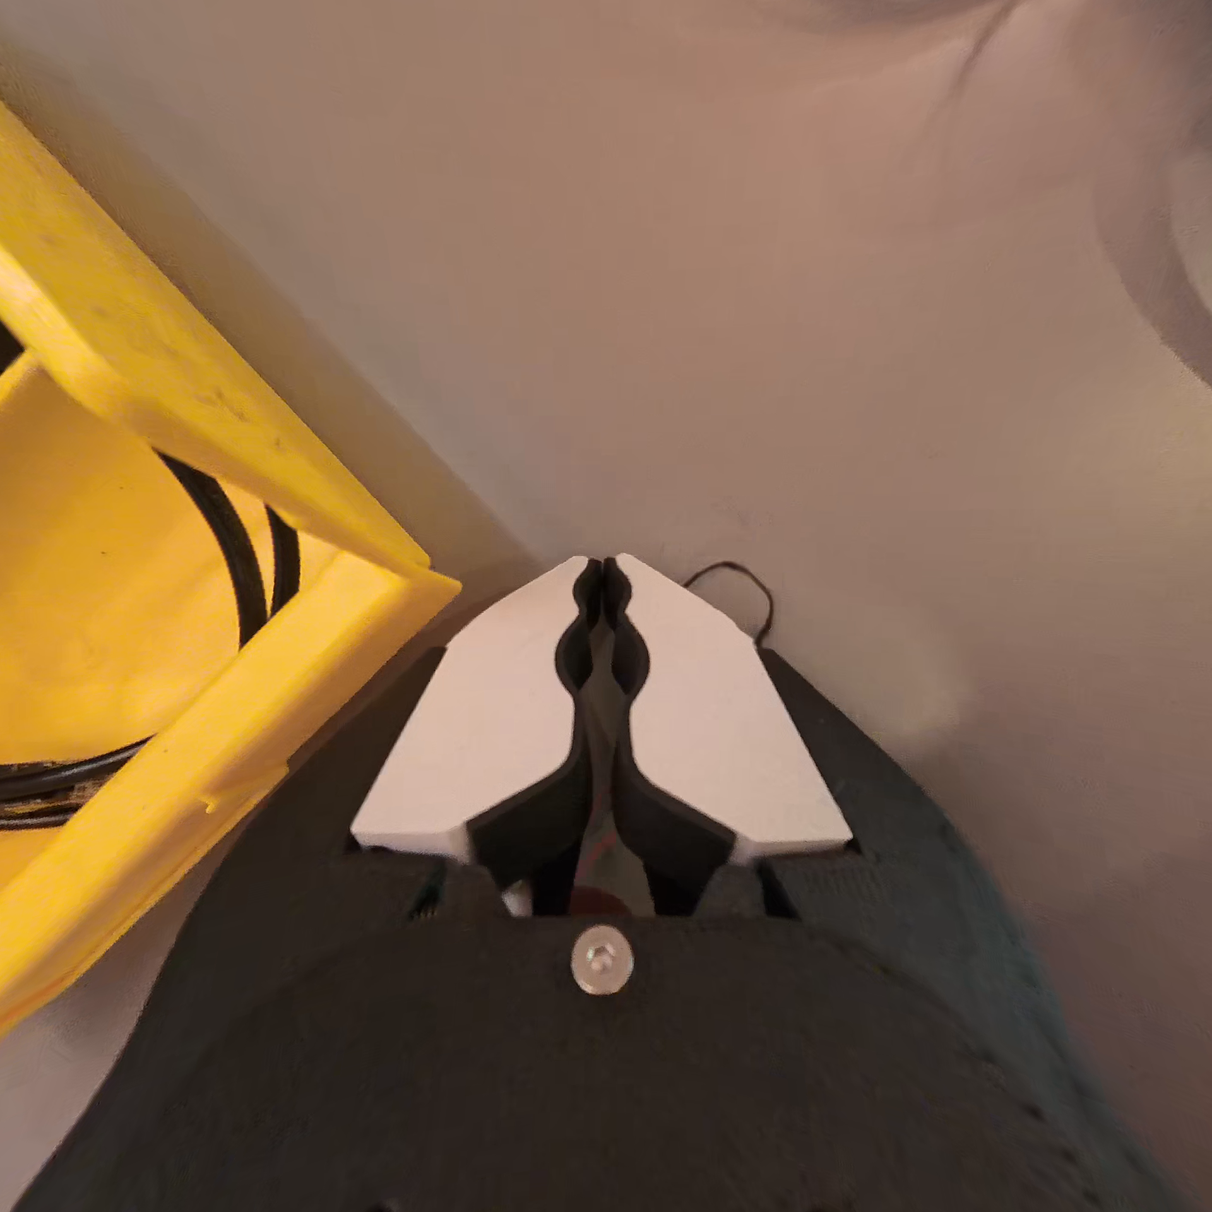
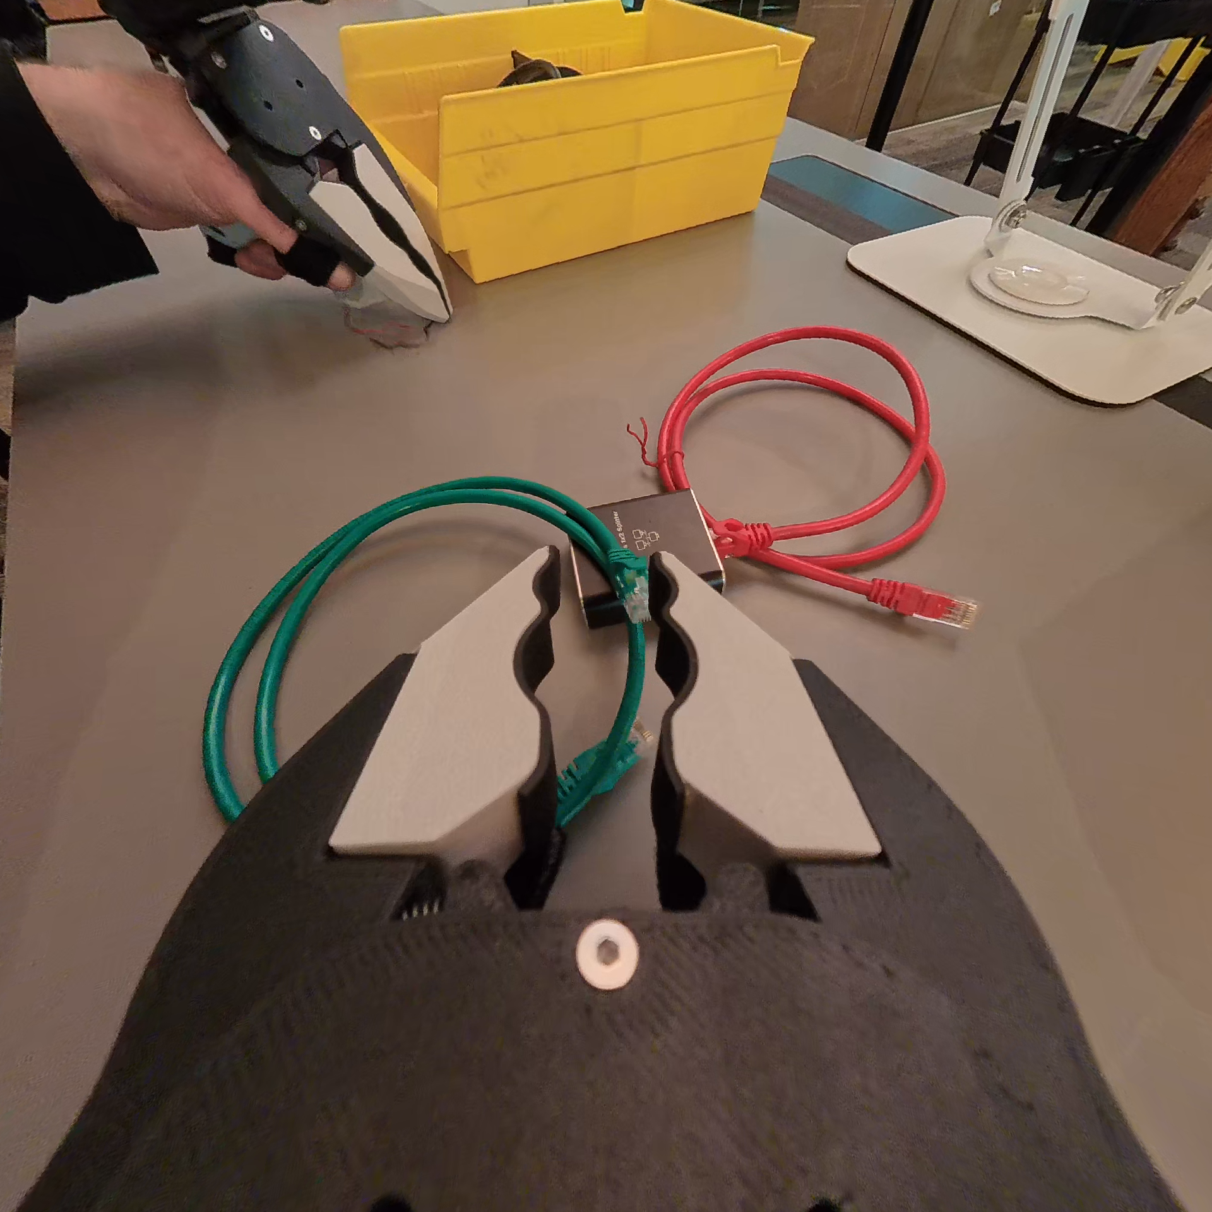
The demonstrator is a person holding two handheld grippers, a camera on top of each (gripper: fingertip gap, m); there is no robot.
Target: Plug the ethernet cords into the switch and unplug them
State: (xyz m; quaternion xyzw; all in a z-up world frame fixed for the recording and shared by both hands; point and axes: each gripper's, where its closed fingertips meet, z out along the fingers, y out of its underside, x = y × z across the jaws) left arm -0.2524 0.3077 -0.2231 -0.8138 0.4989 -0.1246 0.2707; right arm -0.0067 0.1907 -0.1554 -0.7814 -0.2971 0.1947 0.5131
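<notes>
A small black switch lies on the grey table. A red cord is coiled to its right, with one plug in the switch's right end and the other plug loose. A green cord loops on the left; one plug rests against the switch and the other lies between my right fingers. My right gripper is open and empty just above them. My left gripper is shut on a crumpled clear plastic wrapper, tip down on the table beside the bin. It also shows in the right wrist view.
A yellow bin stands at the back, and its corner is just left of my left gripper, with dark cables inside. A white stand base sits at the back right. A hand holds the left gripper. To reach the small black switch in a straight line is about 6 centimeters for my right fingers, about 25 centimeters for my left.
</notes>
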